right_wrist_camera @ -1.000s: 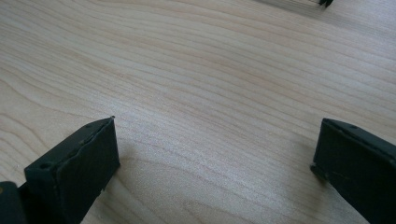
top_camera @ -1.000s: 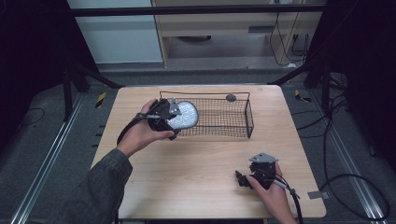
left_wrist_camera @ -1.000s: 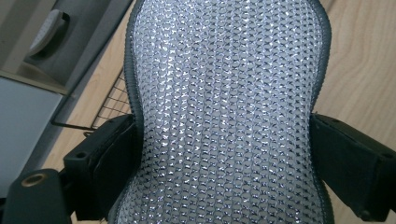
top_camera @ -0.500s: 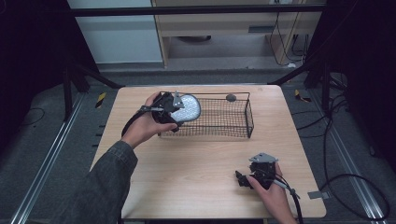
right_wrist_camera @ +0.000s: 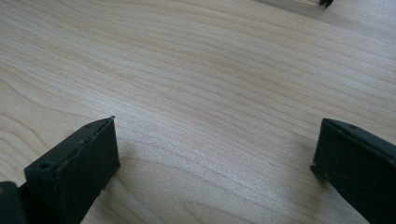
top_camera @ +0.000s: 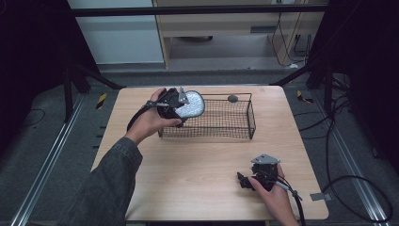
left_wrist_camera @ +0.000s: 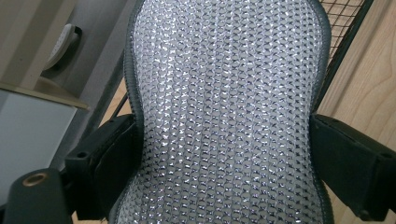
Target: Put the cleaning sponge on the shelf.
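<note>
A silvery, glittering oval pad with a grey rim point(top_camera: 192, 105) point(left_wrist_camera: 224, 93) is held up at the left end of a black wire basket point(top_camera: 251, 118). My left gripper point(top_camera: 180, 105) point(left_wrist_camera: 224, 168) is shut on the pad, with one jaw pressed against each long side. The pad's far end reaches over the basket's left rim. Near the table's front right, my right gripper point(top_camera: 243, 181) point(right_wrist_camera: 215, 163) rests low over bare wood, open, with nothing between its jaws.
A small dark round object point(top_camera: 232, 98) sits by the basket's far rim. The basket stands at the back middle of the wooden table point(top_camera: 188, 179). Cables trail from both grippers. Metal rails and dark floor surround the table.
The left gripper has carried the pad a little farther back and to the right, over the basket's left end. The right gripper has stayed still.
</note>
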The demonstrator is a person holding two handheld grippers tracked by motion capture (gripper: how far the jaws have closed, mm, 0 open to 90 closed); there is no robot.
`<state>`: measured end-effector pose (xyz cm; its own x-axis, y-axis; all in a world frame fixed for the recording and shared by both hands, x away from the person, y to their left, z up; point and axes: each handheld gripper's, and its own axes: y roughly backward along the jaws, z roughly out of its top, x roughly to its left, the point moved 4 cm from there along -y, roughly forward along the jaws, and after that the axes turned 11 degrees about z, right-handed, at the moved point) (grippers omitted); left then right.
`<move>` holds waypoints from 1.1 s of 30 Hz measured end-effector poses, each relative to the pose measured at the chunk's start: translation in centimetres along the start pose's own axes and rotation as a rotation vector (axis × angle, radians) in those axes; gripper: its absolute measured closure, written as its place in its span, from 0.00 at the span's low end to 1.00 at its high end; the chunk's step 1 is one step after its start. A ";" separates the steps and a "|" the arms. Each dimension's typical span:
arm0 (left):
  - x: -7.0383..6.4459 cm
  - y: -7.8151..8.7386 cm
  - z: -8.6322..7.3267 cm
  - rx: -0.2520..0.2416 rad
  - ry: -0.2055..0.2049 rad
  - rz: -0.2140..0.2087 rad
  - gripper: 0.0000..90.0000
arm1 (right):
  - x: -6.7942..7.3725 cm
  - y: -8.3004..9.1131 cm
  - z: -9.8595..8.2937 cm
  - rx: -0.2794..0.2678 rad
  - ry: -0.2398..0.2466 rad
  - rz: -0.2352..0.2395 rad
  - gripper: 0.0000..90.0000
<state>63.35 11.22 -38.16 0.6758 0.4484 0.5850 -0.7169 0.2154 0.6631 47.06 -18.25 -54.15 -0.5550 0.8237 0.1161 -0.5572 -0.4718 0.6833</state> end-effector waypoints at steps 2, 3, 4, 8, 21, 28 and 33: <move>-0.1 -0.1 0.1 0.006 -0.005 -0.002 0.11 | 0.0 0.0 0.0 -0.004 -0.008 0.002 0.00; -0.1 -0.2 0.1 0.006 -0.007 -0.003 0.11 | 0.1 0.0 0.0 -0.004 -0.011 0.002 0.00; -0.1 -0.3 0.1 0.008 -0.010 -0.004 0.11 | 0.1 0.0 0.0 -0.005 -0.010 0.003 0.00; -0.2 -0.6 0.0 0.016 -0.021 -0.002 0.11 | 0.1 0.0 0.0 -0.004 -0.011 0.003 0.00; -0.3 -2.1 0.3 0.022 -0.024 -0.016 0.12 | 0.1 0.0 0.0 -0.005 -0.009 0.004 0.00; -0.3 -2.5 0.5 0.024 -0.028 -0.020 0.13 | 0.0 0.0 0.0 -0.004 -0.007 0.004 0.00; -0.4 -3.0 0.6 0.028 -0.039 -0.028 0.13 | 0.0 0.0 0.0 -0.005 -0.005 0.004 0.00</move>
<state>65.32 9.91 -40.08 0.7024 0.4081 0.5831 -0.6926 0.2029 0.6922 47.09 -18.21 -54.12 -0.5540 0.8234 0.1227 -0.5578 -0.4765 0.6796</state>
